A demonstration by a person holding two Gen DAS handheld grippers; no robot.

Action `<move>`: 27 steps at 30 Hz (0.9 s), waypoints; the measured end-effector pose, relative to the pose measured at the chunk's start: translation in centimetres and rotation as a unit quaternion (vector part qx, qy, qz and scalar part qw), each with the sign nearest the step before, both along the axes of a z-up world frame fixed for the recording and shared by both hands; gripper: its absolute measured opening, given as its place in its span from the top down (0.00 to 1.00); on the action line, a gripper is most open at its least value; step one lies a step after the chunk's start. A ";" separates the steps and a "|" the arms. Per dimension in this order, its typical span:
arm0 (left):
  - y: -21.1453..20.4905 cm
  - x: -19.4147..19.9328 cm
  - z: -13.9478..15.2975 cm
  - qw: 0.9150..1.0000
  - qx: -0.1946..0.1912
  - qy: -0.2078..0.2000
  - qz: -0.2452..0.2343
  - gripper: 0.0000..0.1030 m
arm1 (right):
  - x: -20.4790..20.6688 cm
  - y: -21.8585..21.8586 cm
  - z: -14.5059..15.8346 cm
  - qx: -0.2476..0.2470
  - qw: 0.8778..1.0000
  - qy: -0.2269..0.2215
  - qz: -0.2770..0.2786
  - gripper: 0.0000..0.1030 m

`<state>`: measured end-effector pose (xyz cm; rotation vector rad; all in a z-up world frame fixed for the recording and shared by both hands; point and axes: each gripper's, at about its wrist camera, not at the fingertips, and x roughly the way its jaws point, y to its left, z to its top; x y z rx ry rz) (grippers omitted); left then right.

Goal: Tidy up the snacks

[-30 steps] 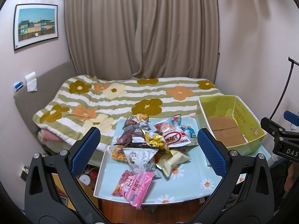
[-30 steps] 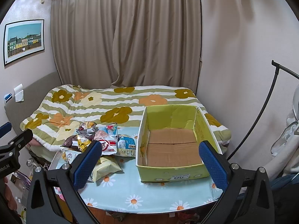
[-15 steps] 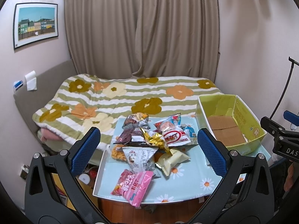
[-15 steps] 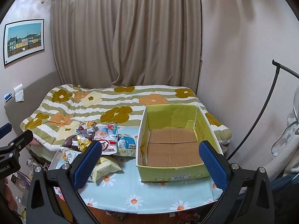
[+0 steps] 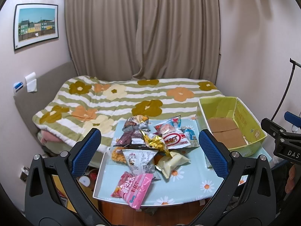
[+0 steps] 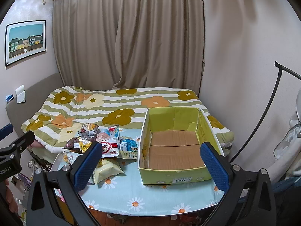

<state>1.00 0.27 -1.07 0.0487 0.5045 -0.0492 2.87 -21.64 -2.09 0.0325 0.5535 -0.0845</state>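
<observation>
I am holding both the left tongs [image 5: 149, 155] and the right tongs [image 6: 150, 163] wide open and empty above the table [image 5: 188, 180], judging the heaped snack bags [image 5: 150, 145] beside the empty box [image 6: 175, 150] light, crinkly and slippery, best pinched by a sealed edge.

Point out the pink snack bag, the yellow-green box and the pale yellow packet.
pink snack bag [image 5: 134, 189], left wrist view, middle of its front.
yellow-green box [image 6: 174, 177], right wrist view, near outer wall.
pale yellow packet [image 6: 108, 170], right wrist view, middle of the wrapper.
</observation>
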 end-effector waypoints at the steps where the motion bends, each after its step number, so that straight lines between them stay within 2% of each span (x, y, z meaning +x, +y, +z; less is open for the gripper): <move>1: 0.0 0.1 0.1 1.000 0.000 0.000 0.000 0.00 | 0.0 0.1 0.0 0.000 1.000 0.000 0.000 0.00; 8: -0.4 0.0 0.4 1.000 0.000 0.004 0.004 0.00 | 0.2 0.0 0.4 0.004 1.000 0.002 0.008 0.00; 13: 0.7 0.3 1.4 1.000 0.004 0.003 0.025 0.00 | 0.7 -0.5 0.6 0.012 1.000 0.013 0.017 0.00; 17: 2.8 0.9 1.6 0.998 -0.001 0.028 0.048 0.00 | 1.7 -0.8 0.0 0.025 0.998 0.031 0.039 0.00; 22: 4.7 1.9 -1.8 0.995 0.005 0.083 0.056 0.00 | 3.7 -0.2 -3.4 0.055 0.993 0.067 0.082 0.00; 27: 6.0 3.6 -7.0 0.986 -0.009 0.166 0.013 0.01 | 5.6 1.5 -7.8 0.099 0.983 0.117 0.105 0.00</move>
